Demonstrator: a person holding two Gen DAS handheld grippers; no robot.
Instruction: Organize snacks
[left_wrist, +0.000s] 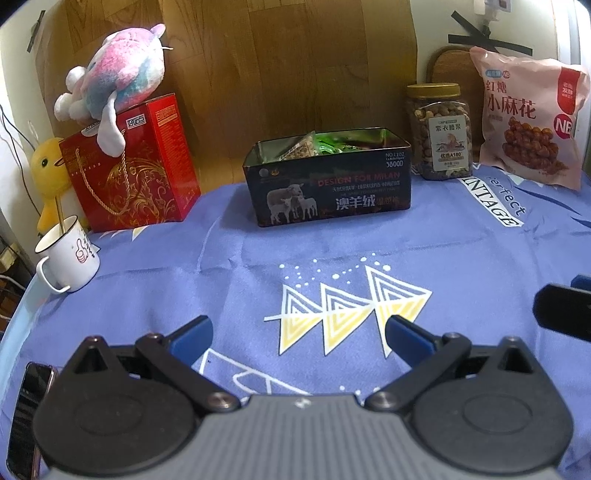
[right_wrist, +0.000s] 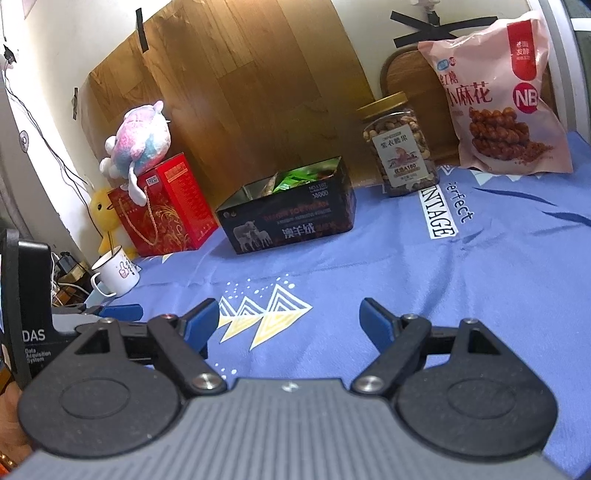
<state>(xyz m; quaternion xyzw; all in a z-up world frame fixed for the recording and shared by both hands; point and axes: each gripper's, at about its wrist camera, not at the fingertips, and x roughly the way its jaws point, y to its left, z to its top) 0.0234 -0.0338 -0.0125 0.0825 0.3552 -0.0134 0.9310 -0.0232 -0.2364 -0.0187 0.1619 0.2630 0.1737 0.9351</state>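
Note:
A black open tin (left_wrist: 328, 192) (right_wrist: 291, 225) with sheep pictures stands at the back middle of the blue cloth, with green and clear snack packets (left_wrist: 317, 146) (right_wrist: 295, 177) inside. A clear nut jar with a gold lid (left_wrist: 439, 133) (right_wrist: 400, 147) stands to its right. A pink bag of twisted snacks (left_wrist: 532, 118) (right_wrist: 506, 99) leans further right. My left gripper (left_wrist: 299, 332) is open and empty over the cloth, well short of the tin. My right gripper (right_wrist: 290, 317) is open and empty too, to the right of the left one.
A red gift box (left_wrist: 133, 166) (right_wrist: 166, 206) with a pink plush toy (left_wrist: 118, 81) (right_wrist: 140, 140) on top stands at the back left, beside a yellow duck toy (left_wrist: 48, 177). A white mug (left_wrist: 70, 254) (right_wrist: 116, 275) stands near the left edge. A phone (left_wrist: 26, 413) lies at the near left.

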